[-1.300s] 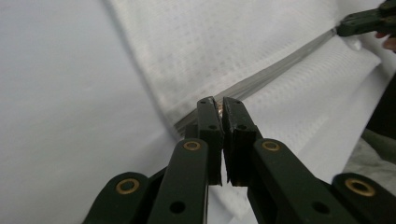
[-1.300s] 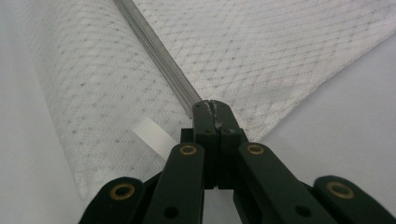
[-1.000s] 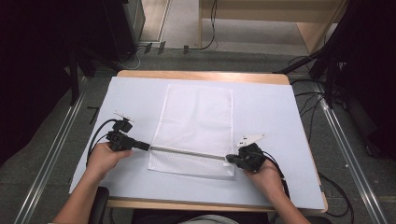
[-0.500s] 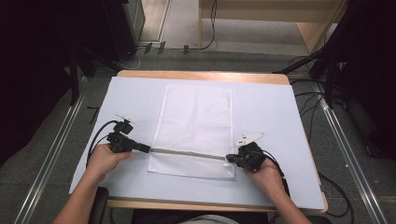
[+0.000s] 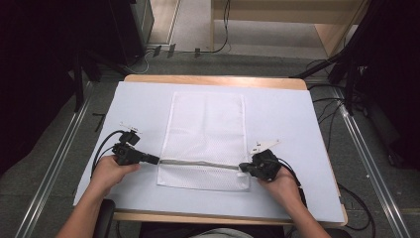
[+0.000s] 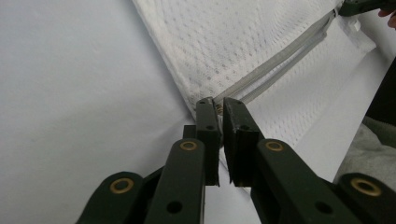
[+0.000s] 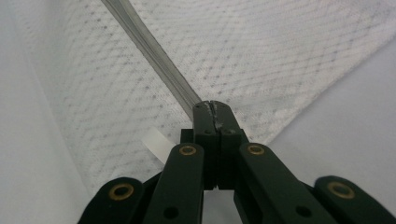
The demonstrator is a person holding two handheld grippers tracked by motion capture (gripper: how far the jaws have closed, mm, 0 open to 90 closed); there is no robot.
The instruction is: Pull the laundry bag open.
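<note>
A white mesh bag point(image 5: 205, 134) lies flat on the table, its grey zipper point(image 5: 198, 163) running across near the front edge. My left gripper point(image 5: 154, 159) is at the zipper's left end. Its jaws have just been opening: in the left gripper view a narrow gap shows between the fingertips of the gripper point(image 6: 219, 103), with the zipper's small metal pull between them. My right gripper point(image 5: 242, 168) is at the right end, and in the right gripper view this gripper point(image 7: 212, 106) is shut on the end of the zipper point(image 7: 149, 51).
A white sheet point(image 5: 297, 124) covers the wooden table. A small white tag point(image 7: 156, 142) sticks out of the bag beside the right jaws. Cables point(image 5: 101, 148) trail from both grippers, and the person's forearms come in from the front edge.
</note>
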